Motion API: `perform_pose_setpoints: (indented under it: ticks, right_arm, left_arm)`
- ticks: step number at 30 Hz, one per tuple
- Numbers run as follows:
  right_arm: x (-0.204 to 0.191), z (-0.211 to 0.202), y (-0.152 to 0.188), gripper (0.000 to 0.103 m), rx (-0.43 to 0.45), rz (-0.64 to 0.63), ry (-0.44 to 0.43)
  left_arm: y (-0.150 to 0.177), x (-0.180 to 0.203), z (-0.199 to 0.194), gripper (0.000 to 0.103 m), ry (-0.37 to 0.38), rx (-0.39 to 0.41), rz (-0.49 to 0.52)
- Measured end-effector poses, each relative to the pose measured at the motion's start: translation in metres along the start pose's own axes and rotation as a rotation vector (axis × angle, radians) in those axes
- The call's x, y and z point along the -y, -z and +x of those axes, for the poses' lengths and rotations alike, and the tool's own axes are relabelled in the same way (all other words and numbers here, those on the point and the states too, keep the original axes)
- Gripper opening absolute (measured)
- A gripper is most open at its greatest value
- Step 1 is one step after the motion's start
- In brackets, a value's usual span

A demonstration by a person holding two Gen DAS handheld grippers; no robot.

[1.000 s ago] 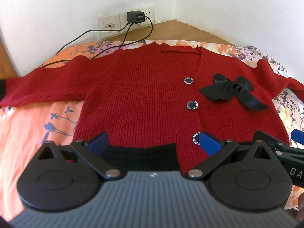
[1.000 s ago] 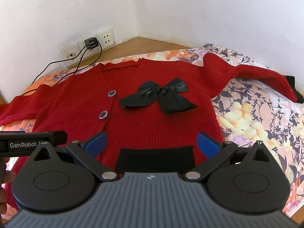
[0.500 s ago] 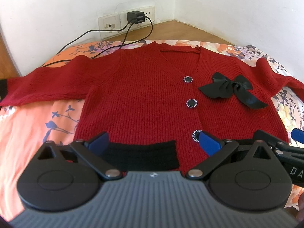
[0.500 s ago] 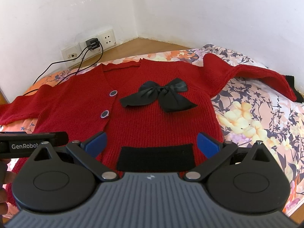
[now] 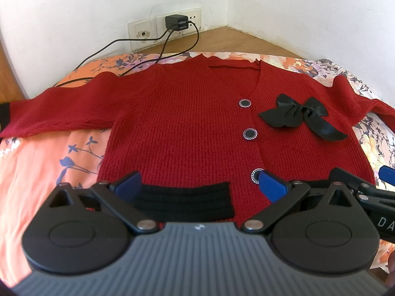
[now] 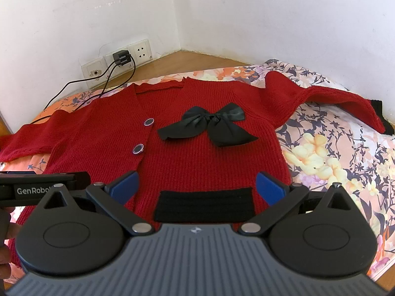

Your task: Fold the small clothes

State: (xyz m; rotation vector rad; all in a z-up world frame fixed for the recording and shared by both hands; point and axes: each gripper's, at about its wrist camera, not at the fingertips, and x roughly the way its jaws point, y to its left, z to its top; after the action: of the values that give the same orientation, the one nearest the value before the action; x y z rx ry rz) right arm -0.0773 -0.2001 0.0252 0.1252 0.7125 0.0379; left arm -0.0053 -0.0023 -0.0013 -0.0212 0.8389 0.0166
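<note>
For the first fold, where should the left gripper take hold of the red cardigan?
Probably the black cuff of the outstretched sleeve, approached from the outer end. The sleeve lies flat and straight, so it can swing across the cardigan. The left gripper is open.

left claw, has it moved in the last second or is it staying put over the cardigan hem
Yes, slightly. The left claw has drawn back: in its own view the wall socket sits a little higher and more of the black hem band shows between its open fingers.

Red cardigan (image 5: pixel 187 128) flat; sleeves spread
</note>
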Motion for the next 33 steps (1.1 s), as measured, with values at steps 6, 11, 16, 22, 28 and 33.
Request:
perform_pose_setpoints:
  ticks: [6,11,16,22,28,33]
  right_arm:
    - [0.0,0.0,-0.001,0.103,-0.001,0.0,0.0]
    - [-0.001,0.0,-0.001,0.103,-0.001,0.002,0.003]
    - [-0.002,0.001,-0.001,0.103,-0.006,0.006,0.008]
    - [-0.005,0.001,-0.001,0.103,-0.007,0.008,0.012]
    - [-0.008,0.0,0.0,0.103,-0.007,0.007,0.012]
    - [-0.015,-0.002,0.001,0.103,-0.006,0.01,0.02]
  left_arm:
    - [0.0,0.0,0.0,0.103,0.0,0.0,0.0]
    - [0.001,-0.002,-0.002,0.103,0.006,-0.003,0.005]
    - [-0.001,-0.004,0.0,0.103,0.014,-0.007,0.01]
    - [-0.002,-0.006,0.002,0.103,0.021,-0.009,0.015]
    - [-0.002,-0.01,0.003,0.103,0.029,-0.008,0.022]
    - [-0.001,-0.014,0.004,0.103,0.039,-0.009,0.035]
